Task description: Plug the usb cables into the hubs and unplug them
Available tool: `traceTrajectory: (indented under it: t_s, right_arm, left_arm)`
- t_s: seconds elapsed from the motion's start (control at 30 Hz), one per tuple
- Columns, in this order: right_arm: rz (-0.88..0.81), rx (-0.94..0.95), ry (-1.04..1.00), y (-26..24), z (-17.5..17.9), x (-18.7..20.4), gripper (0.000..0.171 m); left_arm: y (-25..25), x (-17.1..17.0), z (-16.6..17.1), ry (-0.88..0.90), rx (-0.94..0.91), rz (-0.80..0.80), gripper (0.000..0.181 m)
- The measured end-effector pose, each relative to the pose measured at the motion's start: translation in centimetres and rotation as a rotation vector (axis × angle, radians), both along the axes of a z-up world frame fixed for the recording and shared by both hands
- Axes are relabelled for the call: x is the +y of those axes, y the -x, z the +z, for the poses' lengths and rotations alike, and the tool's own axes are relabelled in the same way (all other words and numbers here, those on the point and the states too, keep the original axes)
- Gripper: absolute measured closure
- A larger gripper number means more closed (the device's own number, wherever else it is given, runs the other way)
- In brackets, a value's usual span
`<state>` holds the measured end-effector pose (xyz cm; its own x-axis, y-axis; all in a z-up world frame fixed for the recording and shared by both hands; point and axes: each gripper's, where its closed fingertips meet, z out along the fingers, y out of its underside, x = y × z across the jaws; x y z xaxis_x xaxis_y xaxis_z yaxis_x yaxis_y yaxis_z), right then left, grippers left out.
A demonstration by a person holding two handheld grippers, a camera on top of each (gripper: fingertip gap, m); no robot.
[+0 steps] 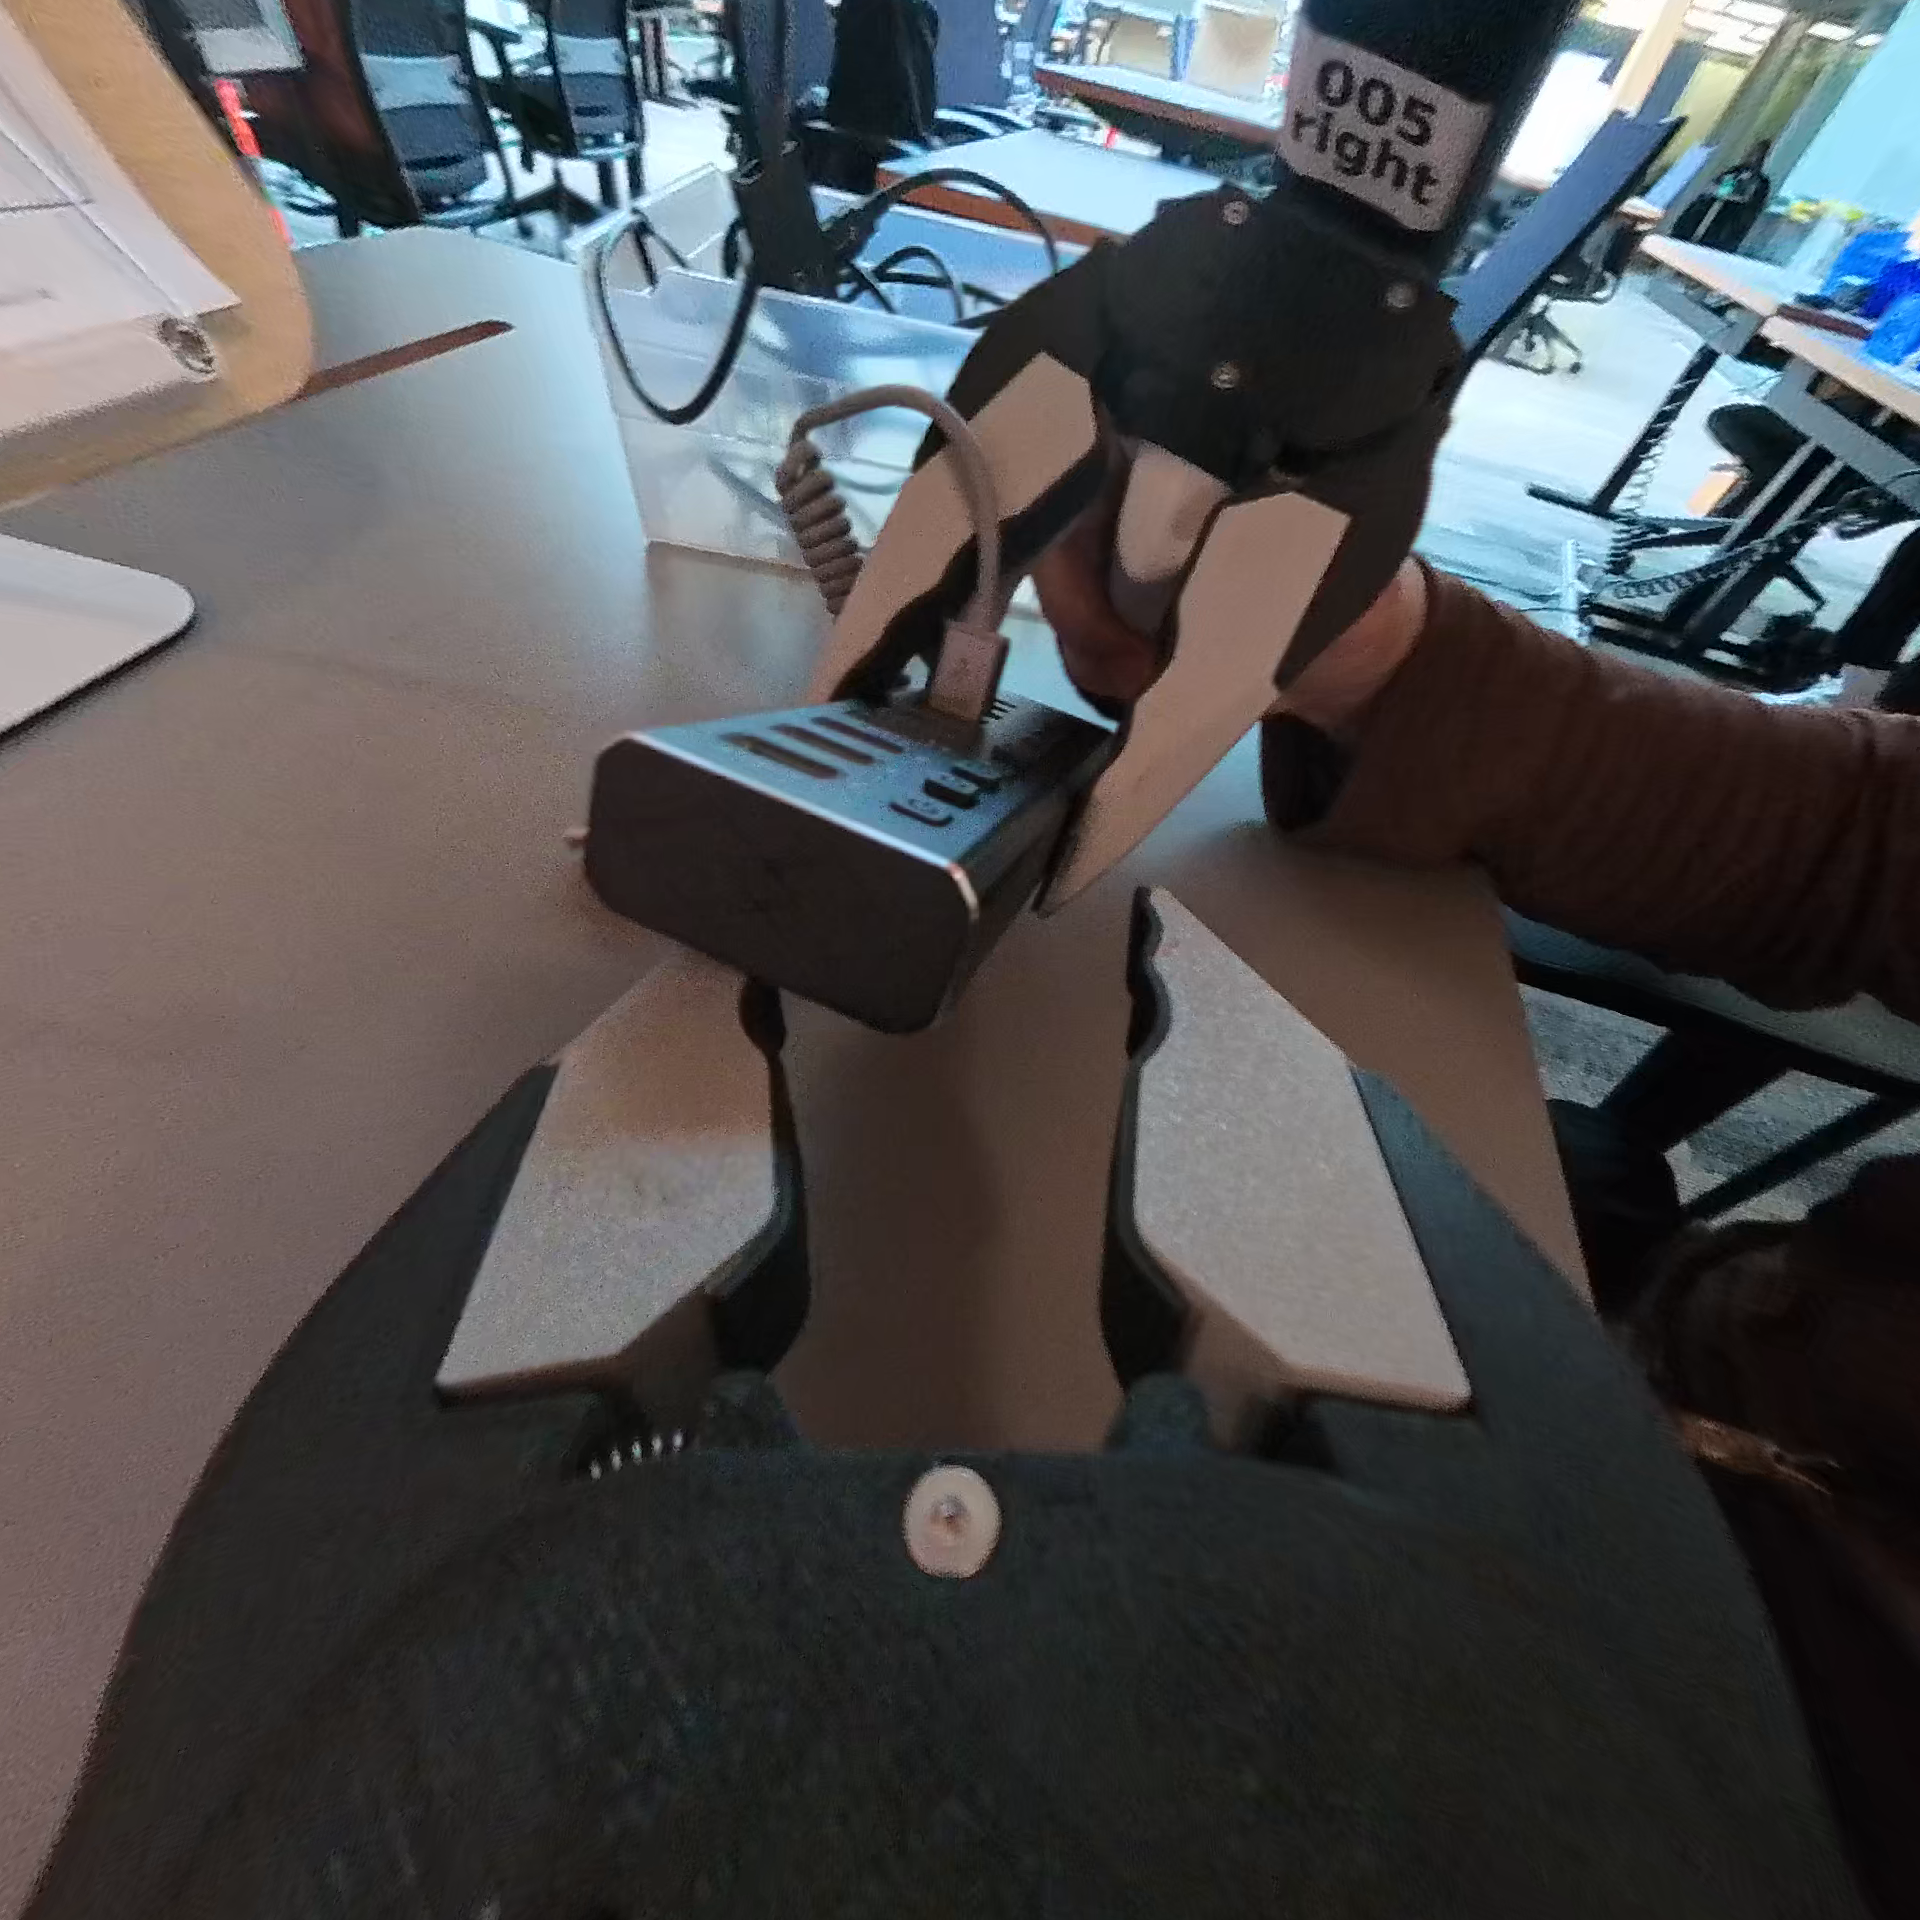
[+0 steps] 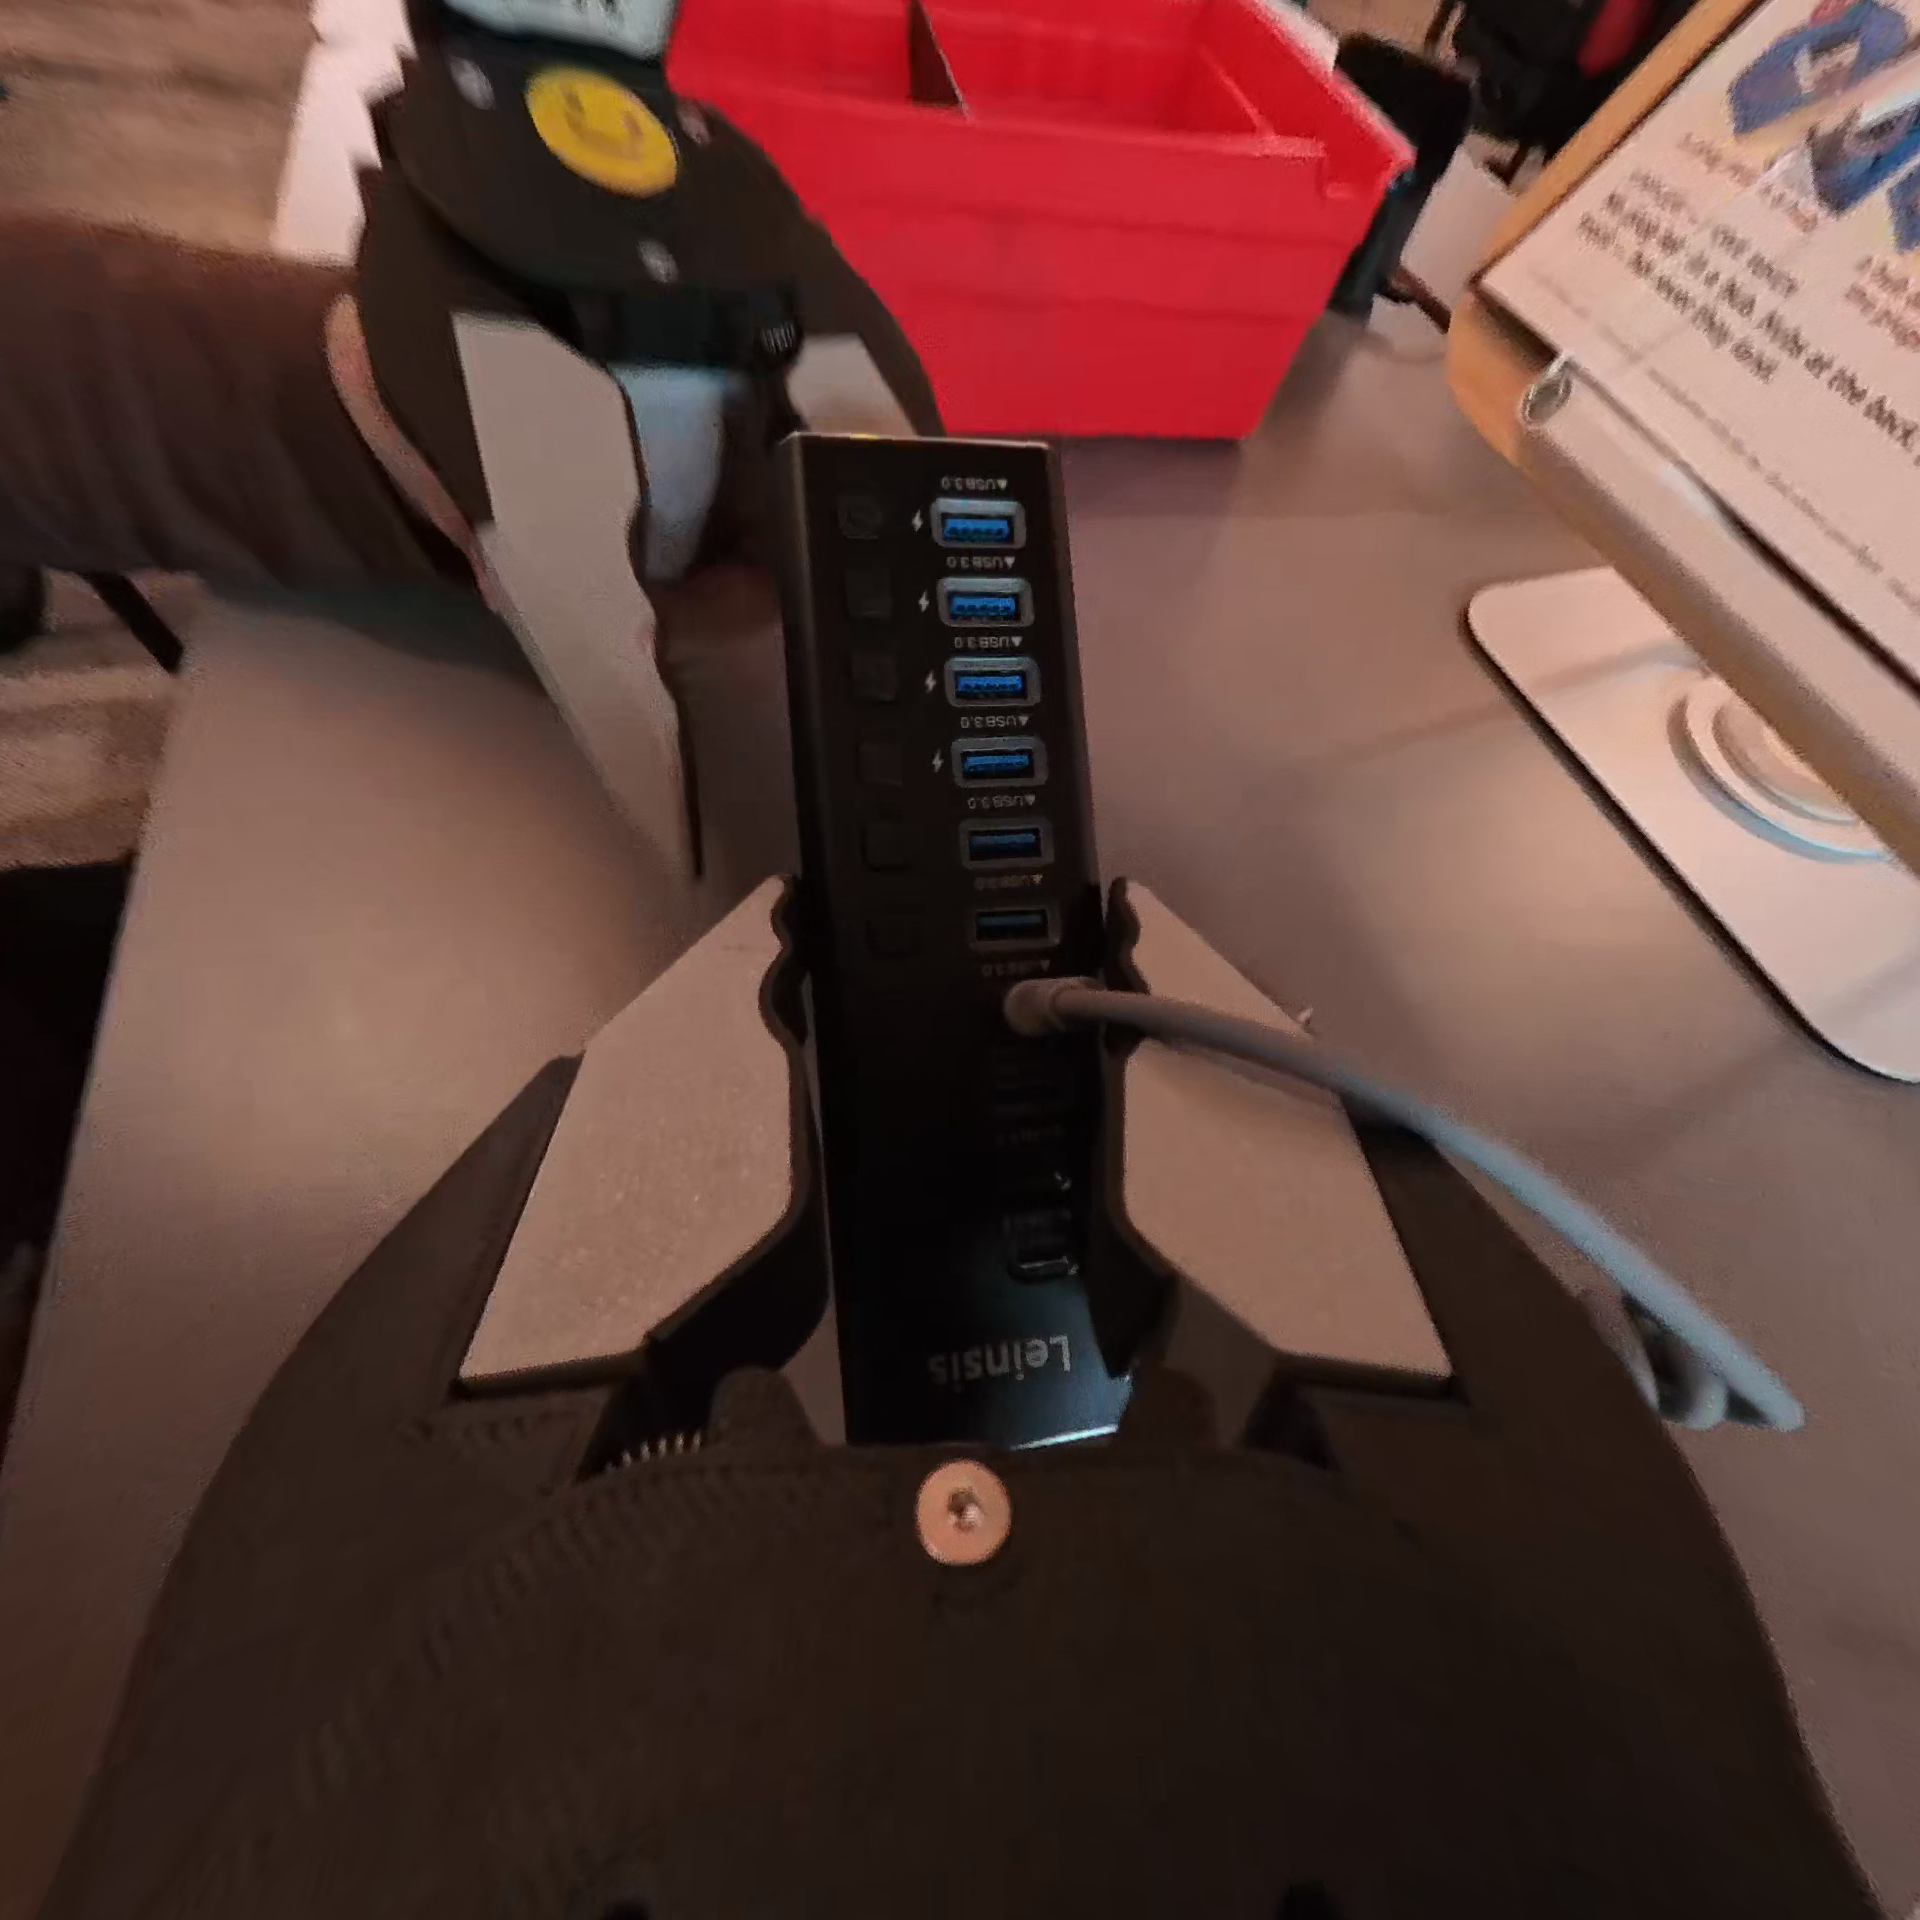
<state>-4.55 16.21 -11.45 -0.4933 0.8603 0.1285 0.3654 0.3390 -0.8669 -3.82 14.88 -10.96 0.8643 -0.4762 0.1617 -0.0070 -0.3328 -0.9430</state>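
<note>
A dark USB hub (image 1: 821,862) with a row of blue ports (image 2: 987,686) is clamped lengthwise between the fingers of my right gripper (image 2: 951,925). In the left wrist view the right gripper (image 1: 945,800) comes from the far side and holds the hub low over the grey table (image 1: 312,831). A grey USB cable (image 1: 971,644) is plugged into the hub near the gripped end; it also shows in the right wrist view (image 2: 1299,1070). My left gripper (image 1: 951,956) is open and empty, with its tips just short of the hub's free end.
A clear plastic box (image 1: 717,416) holding black cables stands behind the hub. A red bin (image 2: 1091,229) sits at the far side. A document stand on a white base (image 2: 1662,748) is at the right. A person's brown sleeve (image 1: 1610,790) rests at the table edge. Less than 4 cm separates the two grippers' tips.
</note>
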Motion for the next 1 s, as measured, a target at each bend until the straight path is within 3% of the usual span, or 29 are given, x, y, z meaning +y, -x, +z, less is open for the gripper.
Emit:
traceTrajectory:
  t_s: [0.2,0.43,0.6,0.7,0.87,1.0]
  right_arm:
    - [-0.015,-0.043,-0.005,0.1,-0.9,0.2,0.115]
    - [-0.005,-0.1,-0.044,-0.3,-2.0,0.3,0.115]
    - [0.055,-0.155,-0.114,-0.2,-3.5,-1.9,0.115]
    - [0.075,-0.148,-0.19,0.0,-4.2,-3.0,0.115]
    - [0.076,-0.113,-0.278,0.5,-4.6,-4.3,0.121]
    - [0.066,-0.102,-0.28,0.5,-4.5,-4.3,0.12]
  left_arm:
    - [1.6,0.5,-0.6,0.021,0.074,0.101,0.106]
    - [2.6,-1.5,0.3,0.017,-0.076,0.167,0.082]
    - [-0.5,-5.7,2.5,0.006,-0.024,0.12,0.092]
    - [0.5,-8.4,5.2,0.032,0.027,0.149,0.1]
    - [9.8,-12.9,8.6,0.122,0.21,0.387,0.108]
    - [20.0,-16.7,7.8,0.299,0.268,0.65,0.108]
